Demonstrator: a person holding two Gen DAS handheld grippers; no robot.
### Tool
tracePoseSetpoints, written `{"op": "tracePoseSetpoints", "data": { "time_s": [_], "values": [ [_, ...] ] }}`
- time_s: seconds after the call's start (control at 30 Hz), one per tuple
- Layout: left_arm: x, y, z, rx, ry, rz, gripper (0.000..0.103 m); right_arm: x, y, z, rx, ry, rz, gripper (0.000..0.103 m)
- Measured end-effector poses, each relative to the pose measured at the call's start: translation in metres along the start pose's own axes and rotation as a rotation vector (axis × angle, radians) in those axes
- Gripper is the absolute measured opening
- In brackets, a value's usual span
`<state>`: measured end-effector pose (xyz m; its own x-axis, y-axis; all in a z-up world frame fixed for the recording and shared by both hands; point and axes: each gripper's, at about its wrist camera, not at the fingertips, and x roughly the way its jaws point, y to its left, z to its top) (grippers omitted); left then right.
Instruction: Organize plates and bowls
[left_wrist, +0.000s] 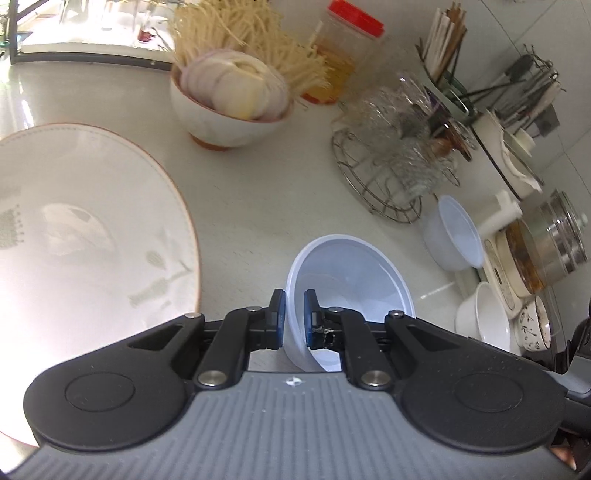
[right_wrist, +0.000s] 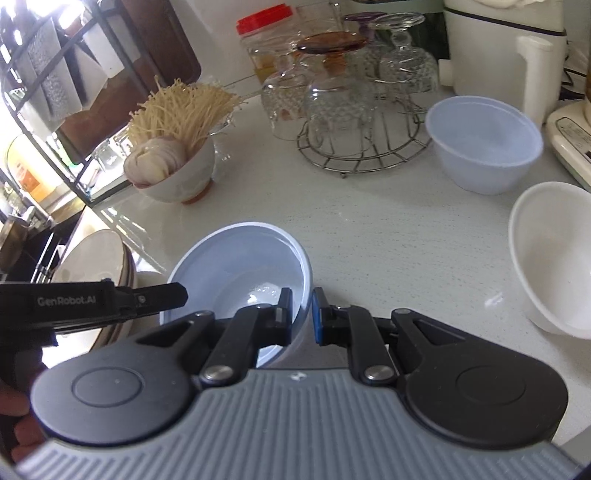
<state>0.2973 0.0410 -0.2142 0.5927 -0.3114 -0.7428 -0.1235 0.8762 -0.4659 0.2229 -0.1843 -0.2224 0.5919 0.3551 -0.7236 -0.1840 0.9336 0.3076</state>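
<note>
A pale blue plastic bowl sits on the white counter. My left gripper is shut on its rim, one finger inside and one outside. My right gripper is shut on the opposite rim of the same bowl; the left gripper's body shows at the left of the right wrist view. A second pale blue bowl stands further back. A white bowl stands to the right. Large white plates lie stacked at the left.
A bowl of sliced onion and enoki mushrooms stands at the back. A wire rack of upturned glasses, a red-lidded jar, a utensil holder and appliances line the wall.
</note>
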Motion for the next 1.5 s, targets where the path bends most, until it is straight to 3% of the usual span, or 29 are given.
{"op": "tracePoseSetpoints", "data": {
  "time_s": [0.5, 0.7, 0.77, 0.93, 1.23, 1.5],
  "values": [
    [-0.002, -0.009, -0.005, 0.015, -0.002, 0.076, 0.013, 0.01, -0.003, 0.012, -0.009, 0.037, 0.002, 0.016],
    [-0.016, -0.02, -0.005, 0.047, 0.0, 0.121, 0.023, 0.002, -0.007, 0.022, 0.009, 0.029, 0.001, 0.021],
    [-0.026, -0.024, -0.001, 0.06, -0.019, 0.162, 0.023, -0.004, -0.006, 0.026, 0.0, 0.029, 0.007, 0.022],
    [-0.052, -0.029, 0.006, 0.067, -0.031, 0.171, 0.023, -0.027, -0.001, 0.037, -0.004, 0.013, 0.007, 0.022],
    [-0.094, -0.054, 0.011, 0.083, -0.021, 0.132, 0.023, -0.077, 0.017, 0.053, 0.003, -0.016, 0.005, 0.022],
    [-0.124, -0.069, 0.016, 0.112, -0.069, 0.153, 0.023, -0.108, 0.027, 0.055, -0.003, -0.05, 0.017, 0.022]
  ]
}}
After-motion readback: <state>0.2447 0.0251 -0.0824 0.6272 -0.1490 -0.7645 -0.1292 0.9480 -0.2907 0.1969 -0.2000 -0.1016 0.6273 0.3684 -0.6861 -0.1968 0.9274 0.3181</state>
